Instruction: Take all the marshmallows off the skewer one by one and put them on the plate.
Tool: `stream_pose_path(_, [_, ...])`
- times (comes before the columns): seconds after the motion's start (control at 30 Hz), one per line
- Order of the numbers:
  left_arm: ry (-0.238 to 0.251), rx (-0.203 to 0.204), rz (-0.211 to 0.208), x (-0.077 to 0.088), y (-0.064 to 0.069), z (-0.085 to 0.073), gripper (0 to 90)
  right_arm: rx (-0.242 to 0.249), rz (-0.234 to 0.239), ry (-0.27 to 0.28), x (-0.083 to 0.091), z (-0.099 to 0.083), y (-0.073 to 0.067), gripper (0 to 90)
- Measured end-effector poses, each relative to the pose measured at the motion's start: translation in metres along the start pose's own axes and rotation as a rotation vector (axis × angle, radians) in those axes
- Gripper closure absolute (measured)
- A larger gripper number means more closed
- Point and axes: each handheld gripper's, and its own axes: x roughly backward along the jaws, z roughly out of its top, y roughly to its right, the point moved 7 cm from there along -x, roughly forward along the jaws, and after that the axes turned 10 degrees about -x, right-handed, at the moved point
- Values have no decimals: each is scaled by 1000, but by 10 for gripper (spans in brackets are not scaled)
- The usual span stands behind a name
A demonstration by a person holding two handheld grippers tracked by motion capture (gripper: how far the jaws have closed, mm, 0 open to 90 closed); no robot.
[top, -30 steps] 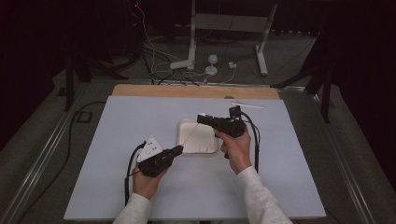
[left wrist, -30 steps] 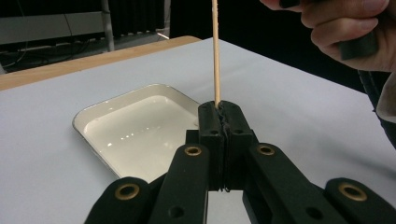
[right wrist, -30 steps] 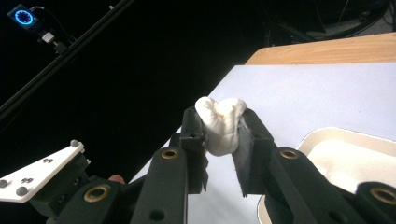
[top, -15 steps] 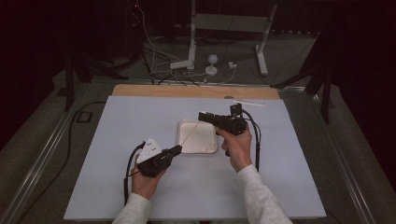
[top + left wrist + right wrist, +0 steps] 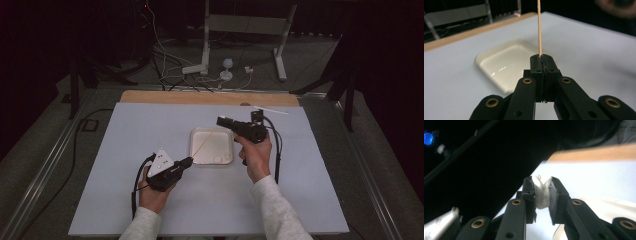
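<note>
Your left gripper (image 5: 186, 161) has its jaws fully closed on the base of a thin wooden skewer (image 5: 539, 27). In the left gripper view the skewer rises straight out from between the pads; in the high view it runs as a faint line from the jaws up and across the tray (image 5: 196, 150). This gripper sits low, just off the tray's near left corner.

Your right gripper (image 5: 541, 192) is clamped on a small soft white piece (image 5: 541, 195), squeezed so that it bulges above the pads. I cannot tell what the material is. In the high view this gripper is held above the table (image 5: 125, 150), over the tray's far right corner, jaws pointing left toward the skewer's far end.

The tray is shallow, white and square. One small white bit (image 5: 218, 159) lies near its near right corner; otherwise it looks bare.

Assessment: both pickups are done, each tool holding its item firmly. The work in hand appears to be pushing the piece onto the skewer, and that is not yet done: the skewer's shaft is bare in the left gripper view, and the piece is apart from its tip. What remains is to line the piece up with the tip and press it on.
</note>
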Motion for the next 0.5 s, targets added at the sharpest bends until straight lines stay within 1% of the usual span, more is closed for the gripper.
stream_pose_path(0.03, [6, 22, 0, 2, -3, -2, 900, -13, 9, 14, 6, 6, 2, 776])
stream_pose_path(0.07, [17, 41, 3, 3, -6, -2, 900, 1, -1, 13, 11, 10, 4, 774])
stream_pose_path(0.1, [27, 51, 3, 4, -8, -1, 900, 16, -9, 9, 15, 11, 5, 770])
stream_pose_path(0.17, [30, 55, 8, 3, -9, 1, 900, 34, -18, -13, 18, 10, 5, 764])
stream_pose_path(0.23, [28, 54, 10, 2, -7, 1, 900, 44, -21, -24, 17, 6, 6, 759])
stream_pose_path(0.33, [29, 65, 15, 1, -7, 2, 900, 56, -22, -43, 11, 0, 7, 749])
stream_pose_path(0.5, [25, 80, 29, 1, -10, 1, 900, 96, -53, -74, 4, -8, 9, 739])
